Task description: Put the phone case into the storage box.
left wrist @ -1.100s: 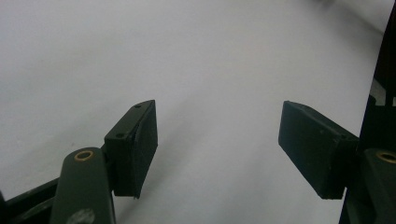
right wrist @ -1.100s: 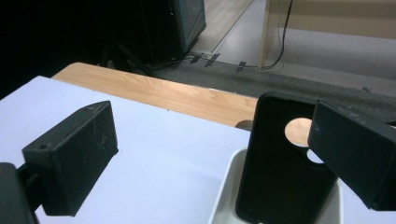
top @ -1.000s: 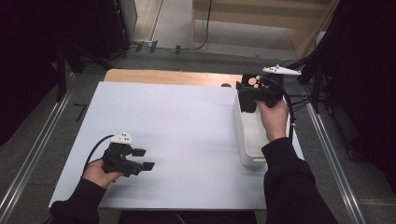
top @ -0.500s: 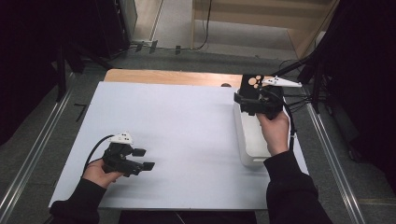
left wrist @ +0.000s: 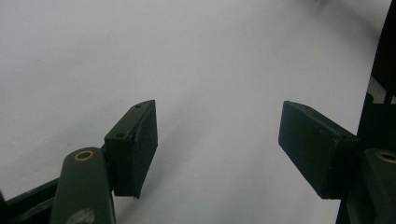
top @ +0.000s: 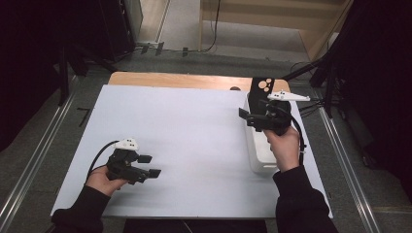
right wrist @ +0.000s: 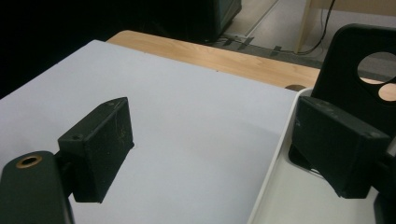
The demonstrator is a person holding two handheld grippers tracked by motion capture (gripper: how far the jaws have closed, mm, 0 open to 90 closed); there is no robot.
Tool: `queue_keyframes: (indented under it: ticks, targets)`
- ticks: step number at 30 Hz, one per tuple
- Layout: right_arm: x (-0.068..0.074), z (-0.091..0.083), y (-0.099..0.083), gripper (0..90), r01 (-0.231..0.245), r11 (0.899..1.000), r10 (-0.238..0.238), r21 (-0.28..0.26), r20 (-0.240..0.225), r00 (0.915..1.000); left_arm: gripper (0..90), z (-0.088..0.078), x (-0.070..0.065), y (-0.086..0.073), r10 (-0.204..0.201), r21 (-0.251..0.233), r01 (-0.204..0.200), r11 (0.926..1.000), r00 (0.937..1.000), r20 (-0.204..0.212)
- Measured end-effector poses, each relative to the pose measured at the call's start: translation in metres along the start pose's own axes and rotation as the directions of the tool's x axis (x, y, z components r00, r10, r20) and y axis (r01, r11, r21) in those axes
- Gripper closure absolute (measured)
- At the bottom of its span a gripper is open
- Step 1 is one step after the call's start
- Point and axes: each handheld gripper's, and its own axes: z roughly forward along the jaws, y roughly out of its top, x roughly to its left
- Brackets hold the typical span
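A black phone case (top: 262, 87) with round camera holes stands upright at the far end of a white tray (top: 257, 162) on the table's right side. My right gripper (top: 248, 118) hovers just in front of the case. In the right gripper view the case (right wrist: 355, 70) rises behind the right jaw. The right gripper (right wrist: 212, 144) is open and its jaws have just been closing a little, pressing on nothing, with the tray's rim (right wrist: 275, 168) below the gap. My left gripper (top: 149, 165) rests at the near left, and the left gripper (left wrist: 217, 140) is open over bare mat.
A pale blue-white mat (top: 194, 131) covers the table, with a strip of wooden tabletop (top: 175, 80) showing along the far edge. Metal rails run along the floor on both sides, and cables trail behind the tray on the right.
My right hand has drawn back from the tray's far end toward the person and sunk slightly, so the black case now stands uncovered. The left hand has stayed in place.
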Motion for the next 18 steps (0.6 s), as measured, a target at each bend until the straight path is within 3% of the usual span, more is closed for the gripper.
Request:
queue_keyframes:
  ticks: [18]
  targets:
    - [0.013,-0.006,-0.026,11.9,0.029,1.0,-0.029,-0.001,-0.104,0.9942,28.7,-0.009,-0.004,-0.003,0.02,-0.011,-0.02,0.9997,0.9997,0.011]
